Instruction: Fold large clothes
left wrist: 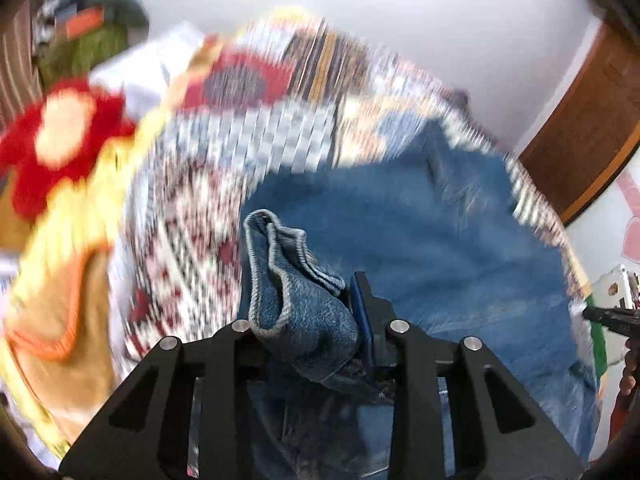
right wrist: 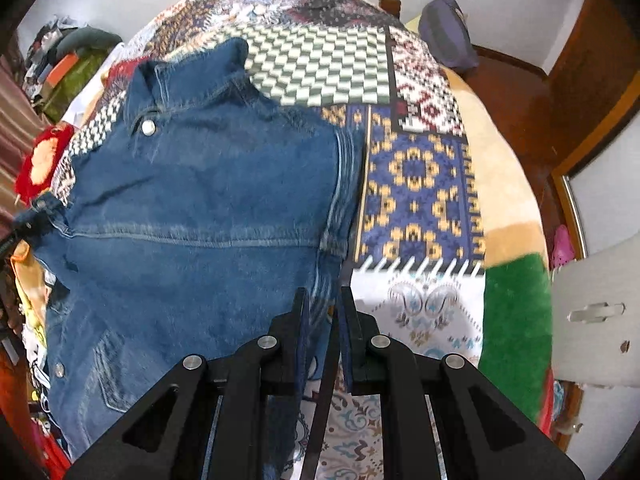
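Observation:
A blue denim jacket (right wrist: pixel 192 216) lies spread on a patchwork bedspread (right wrist: pixel 416 184), collar at the far end. My left gripper (left wrist: pixel 304 304) is shut on a bunched fold of the jacket's denim (left wrist: pixel 288 280), lifted above the rest of the jacket (left wrist: pixel 400 220); the view is motion-blurred. My right gripper (right wrist: pixel 322 304) hovers over the jacket's right edge with its jaws a little apart and nothing between them. The right gripper's tip (left wrist: pixel 608 316) also shows at the left wrist view's right edge.
A pile of clothes (right wrist: pixel 68 68) sits at the far left. A red and yellow cloth (left wrist: pixel 60 136) lies to the left of the jacket. A purple bag (right wrist: pixel 448 32) and wooden bed frame (right wrist: pixel 560 92) are at the right. A white wall is behind.

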The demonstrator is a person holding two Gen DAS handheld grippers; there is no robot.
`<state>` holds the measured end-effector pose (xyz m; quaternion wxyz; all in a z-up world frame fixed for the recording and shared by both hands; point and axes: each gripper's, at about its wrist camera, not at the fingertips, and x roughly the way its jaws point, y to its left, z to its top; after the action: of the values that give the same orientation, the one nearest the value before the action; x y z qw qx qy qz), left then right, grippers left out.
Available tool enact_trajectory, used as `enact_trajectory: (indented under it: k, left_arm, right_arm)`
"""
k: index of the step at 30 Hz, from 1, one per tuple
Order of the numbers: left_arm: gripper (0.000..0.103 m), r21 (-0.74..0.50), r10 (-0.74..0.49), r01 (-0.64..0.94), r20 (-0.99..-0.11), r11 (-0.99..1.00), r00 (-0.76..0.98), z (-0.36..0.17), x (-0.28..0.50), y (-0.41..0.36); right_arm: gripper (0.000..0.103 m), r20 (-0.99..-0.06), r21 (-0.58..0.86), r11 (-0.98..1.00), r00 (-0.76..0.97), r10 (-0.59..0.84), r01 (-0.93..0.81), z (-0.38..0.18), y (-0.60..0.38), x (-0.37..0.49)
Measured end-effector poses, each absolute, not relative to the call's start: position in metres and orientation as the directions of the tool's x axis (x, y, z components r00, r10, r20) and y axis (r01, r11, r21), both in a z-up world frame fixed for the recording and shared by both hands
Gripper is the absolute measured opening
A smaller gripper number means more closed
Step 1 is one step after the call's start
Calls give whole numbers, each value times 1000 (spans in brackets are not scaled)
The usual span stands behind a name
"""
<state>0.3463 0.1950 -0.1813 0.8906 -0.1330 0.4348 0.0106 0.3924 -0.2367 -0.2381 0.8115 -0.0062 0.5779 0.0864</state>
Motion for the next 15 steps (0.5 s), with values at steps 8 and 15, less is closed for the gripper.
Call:
enact_trajectory:
  k: [8, 15]
  left_arm:
    - [30, -87, -27, -42, -670, 995, 742, -131, 370, 170]
    - [32, -66, -3, -96, -839, 993, 544, -227, 370, 191]
  right_arm:
    - [10, -929, 27, 979, 357, 99, -203, -233, -210, 410]
    - [11, -943, -26, 979, 329, 43, -202, -279, -208, 411]
